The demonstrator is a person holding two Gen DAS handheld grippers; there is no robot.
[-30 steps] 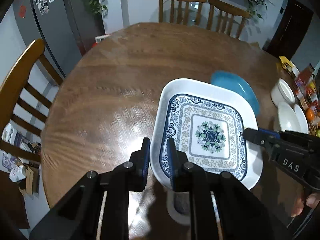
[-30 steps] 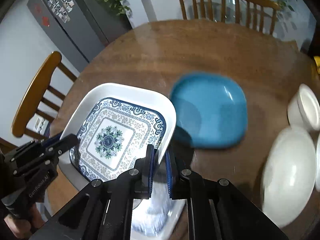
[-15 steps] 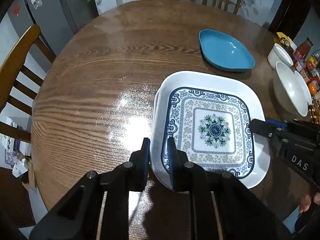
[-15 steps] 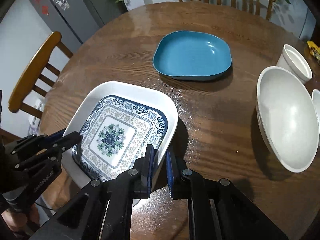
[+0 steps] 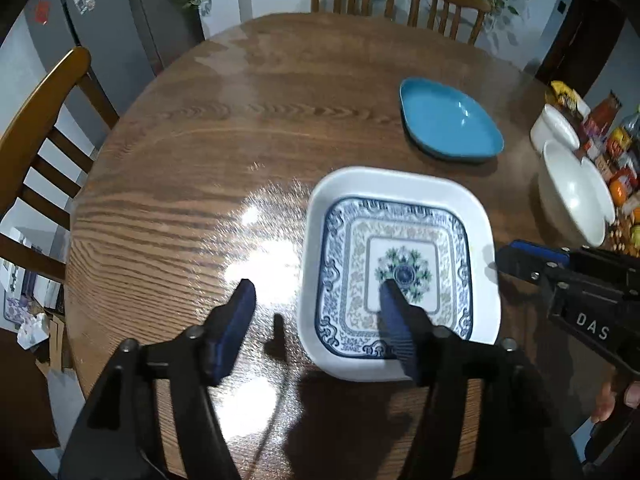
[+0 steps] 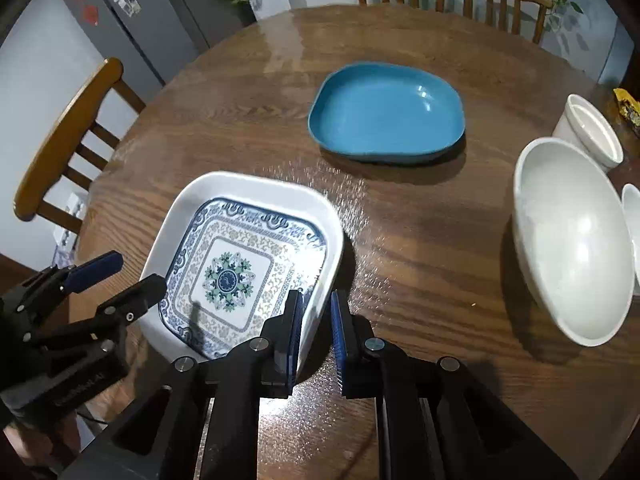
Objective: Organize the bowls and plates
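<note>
Clearly "DAS" on right gripper [image 5: 520,258], patterned plate [image 5: 400,272]

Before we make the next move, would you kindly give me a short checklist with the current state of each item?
1. Left hand-held gripper open: ok, jaws wide apart.
2. Right hand-held gripper released from the patterned plate: cannot tell, the rim sits between its fingers.
3. Patterned plate resting on the table: ok, it looks set down.
4. Blue plate empty and unobstructed: ok.
5. Large white bowl apart from both plates: ok.
</note>
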